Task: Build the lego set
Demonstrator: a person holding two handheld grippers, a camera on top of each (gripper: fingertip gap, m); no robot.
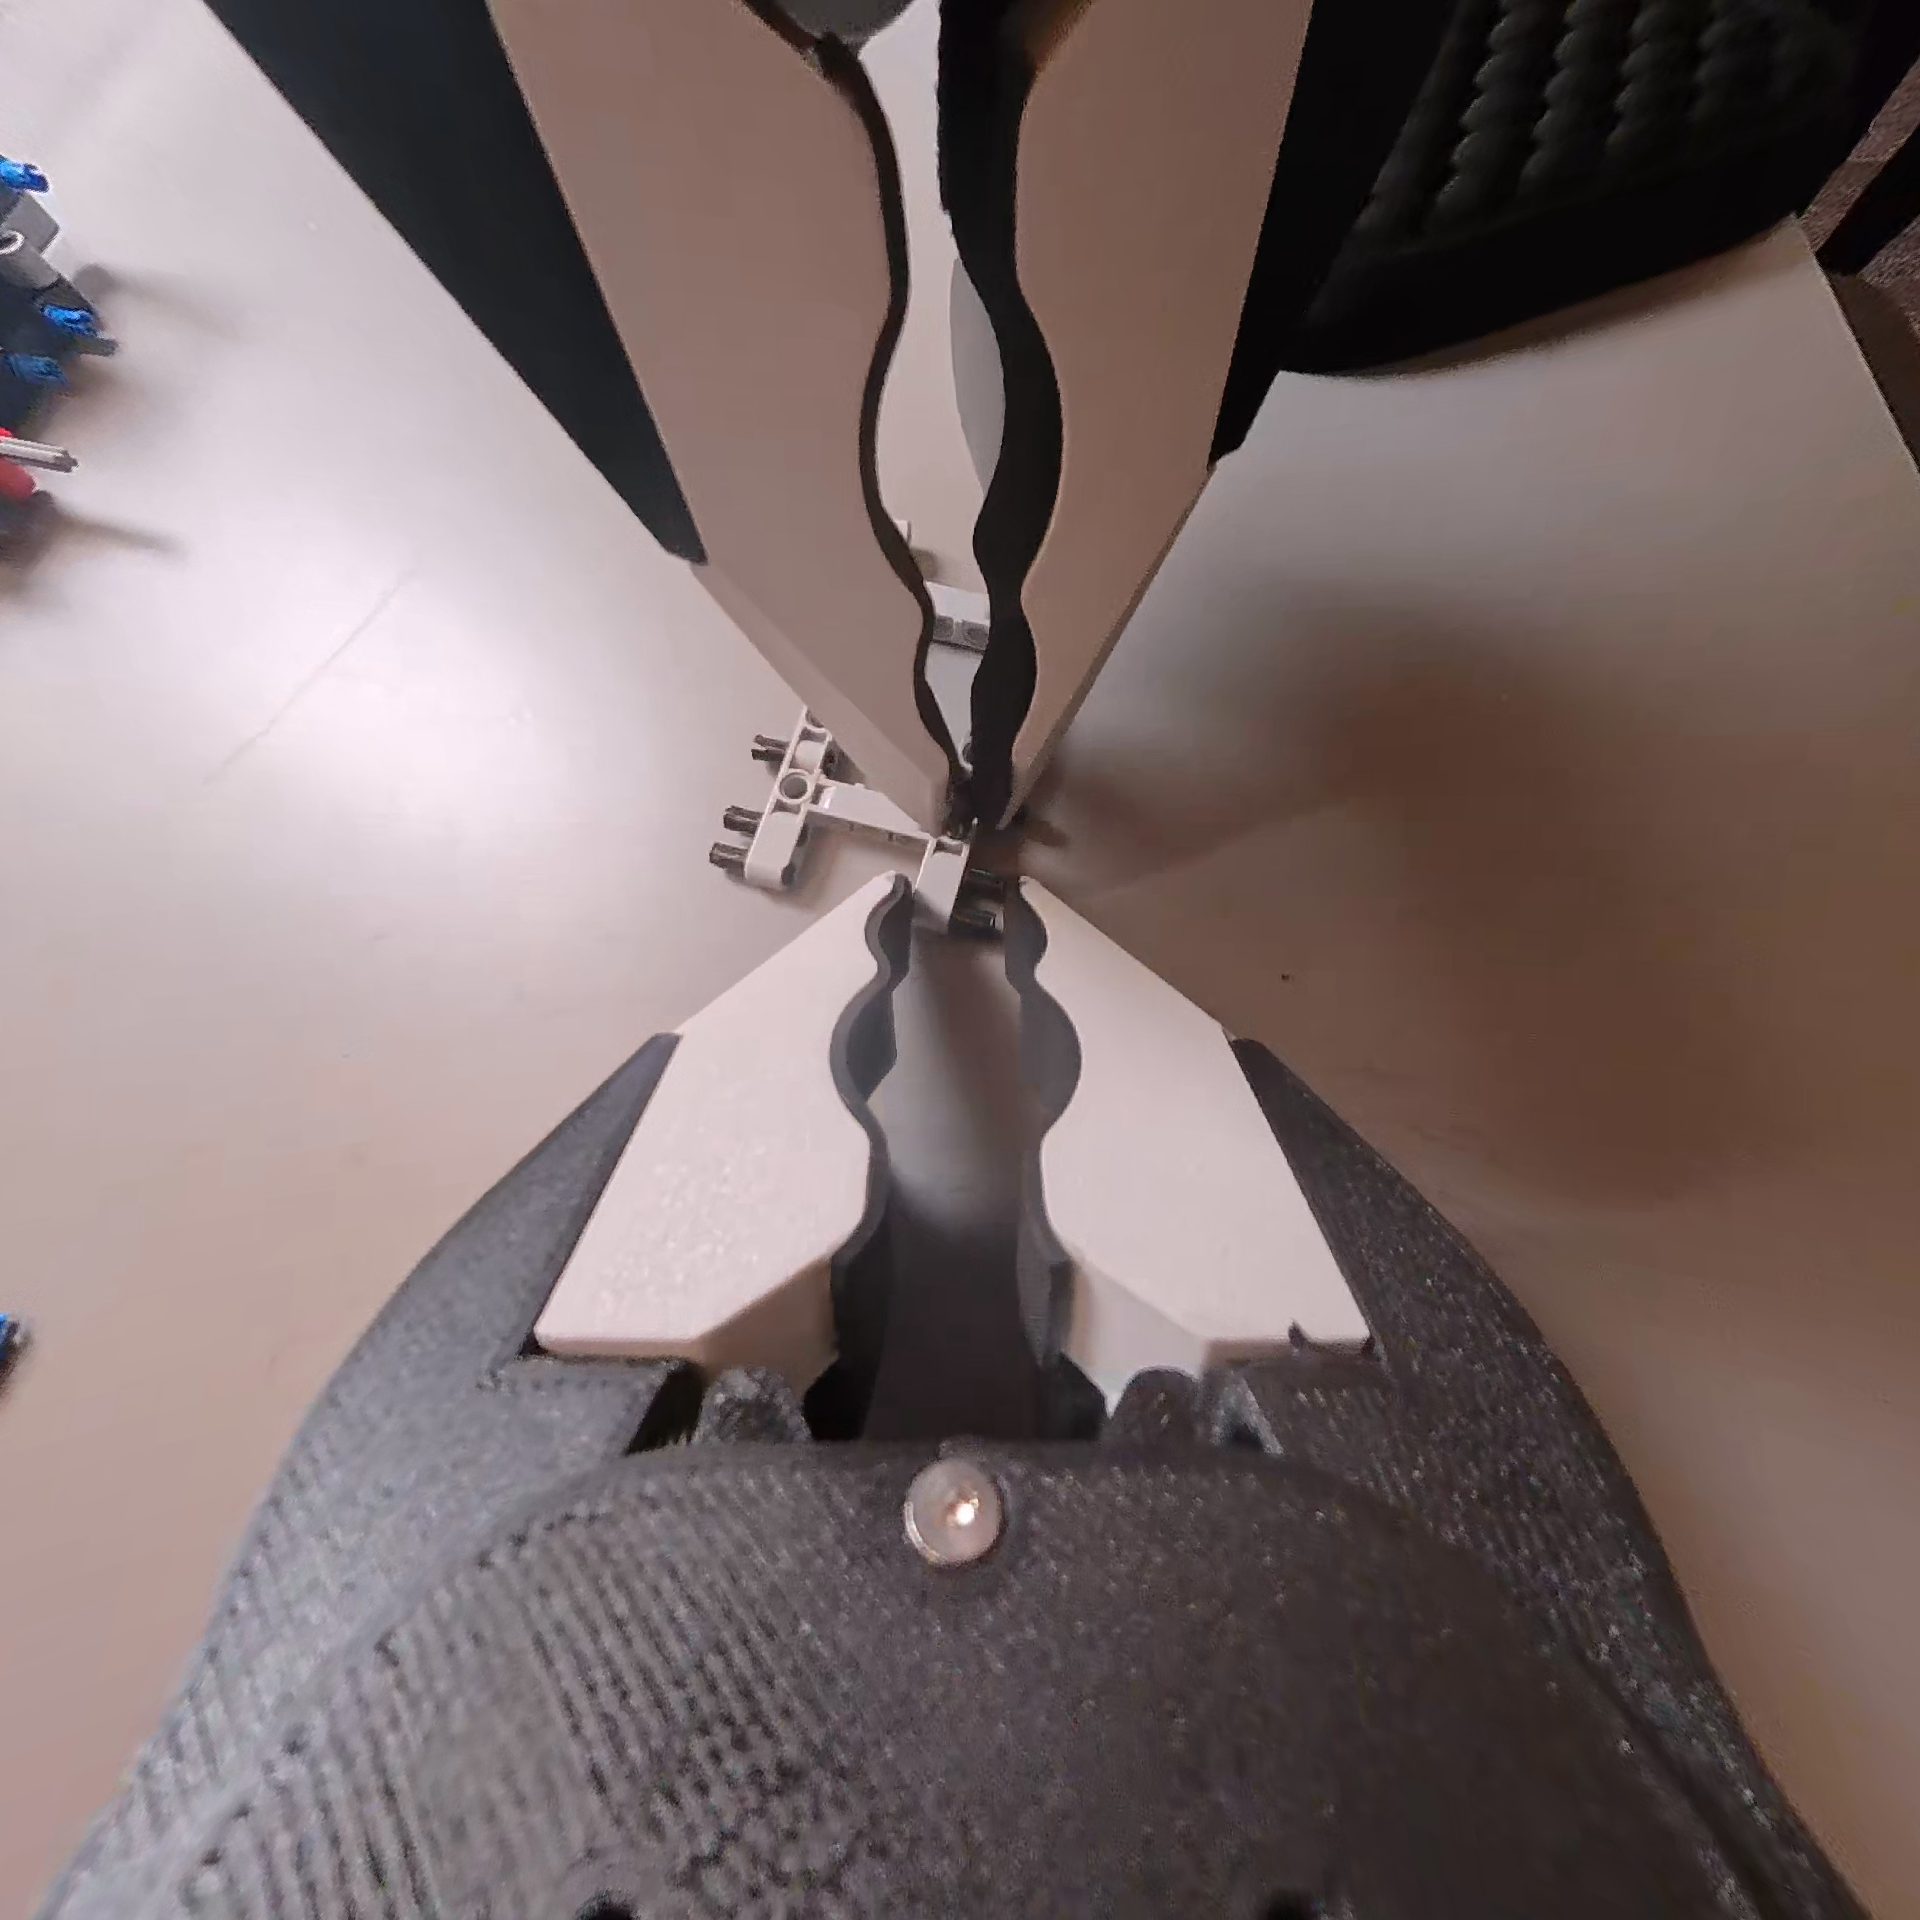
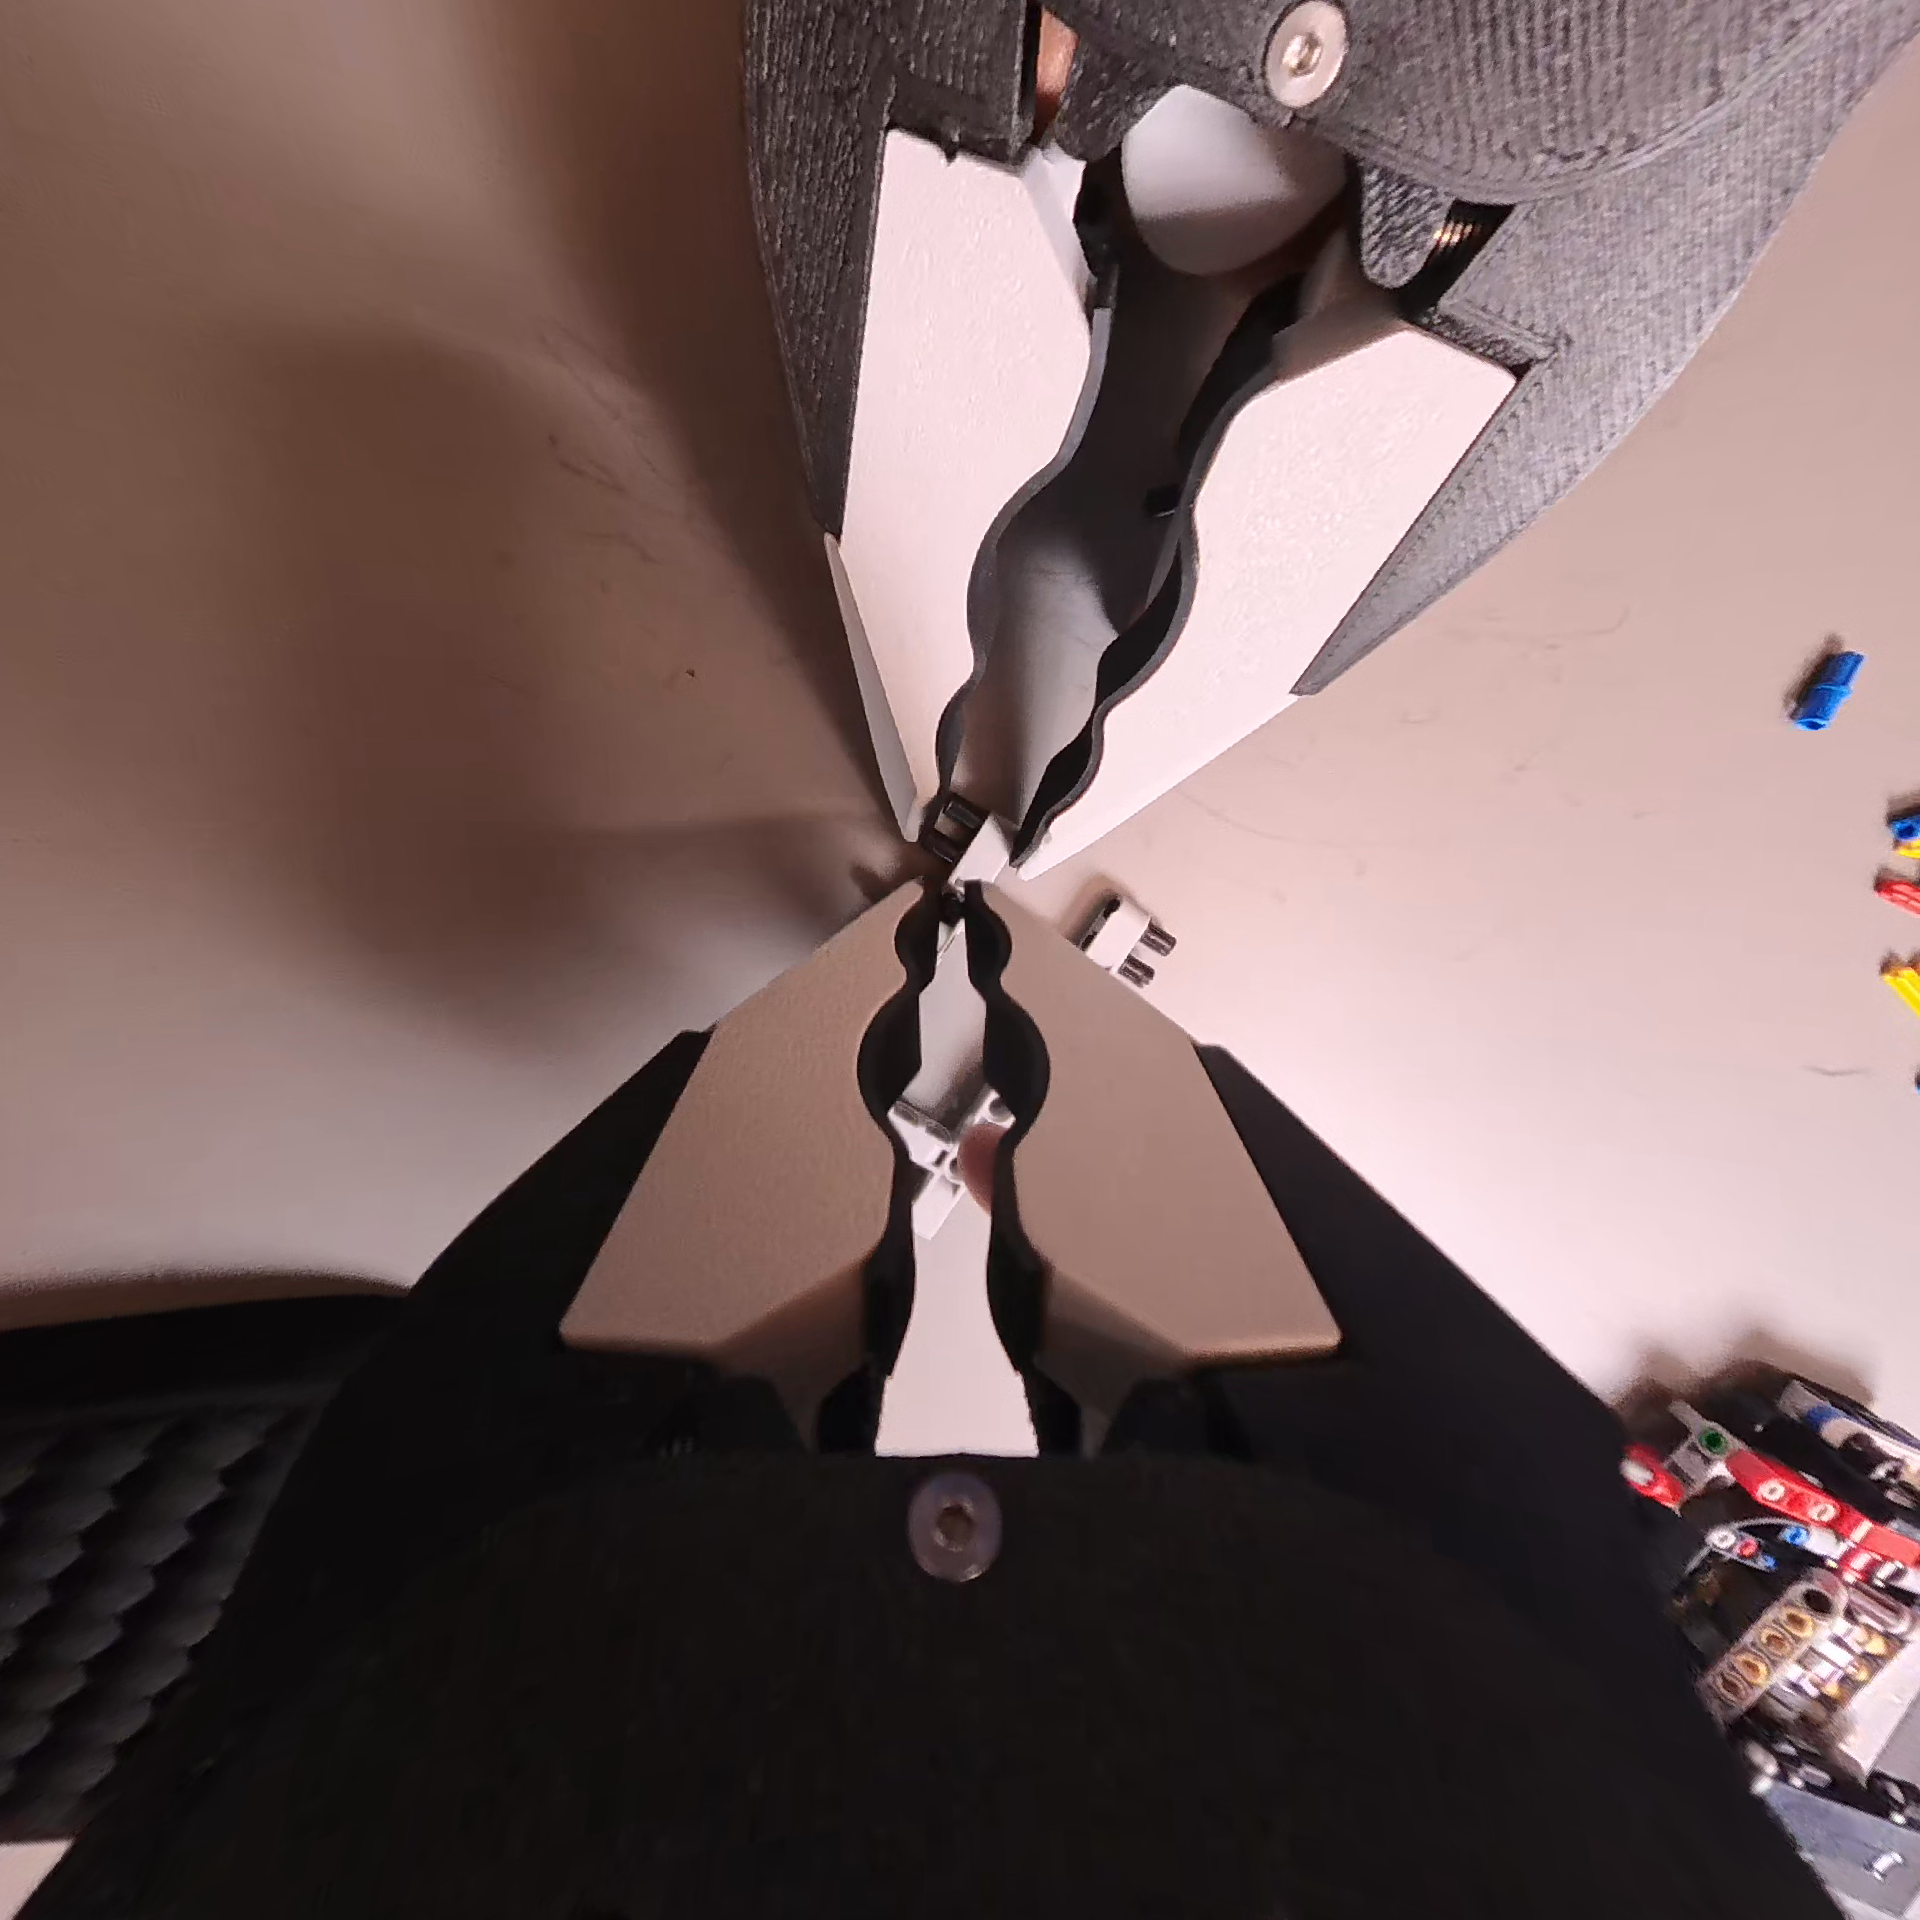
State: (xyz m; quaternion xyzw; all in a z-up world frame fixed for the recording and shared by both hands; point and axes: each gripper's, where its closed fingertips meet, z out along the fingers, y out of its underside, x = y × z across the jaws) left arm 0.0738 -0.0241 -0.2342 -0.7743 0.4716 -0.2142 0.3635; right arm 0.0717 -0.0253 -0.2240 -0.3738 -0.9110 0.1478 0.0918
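Note:
A white lego beam assembly with black pins lies low over the beige table. My left gripper is shut on its near end, a white beam with black pins. My right gripper comes in from the top, tip to tip with the left one, and is shut on a small black pin right at that beam end. In the right wrist view the left gripper comes from above holding the white end. More of the assembly shows under the right fingers.
A pile of blue, red and black parts lies at the table's far left. In the right wrist view a loose blue pin, small yellow and red parts and a part-built model lie to the right. A dark sleeve is close by. Left and right tips are no more than a few centimetres apart. The part-built model is about equally far from each gripper, around 25 centimetres.

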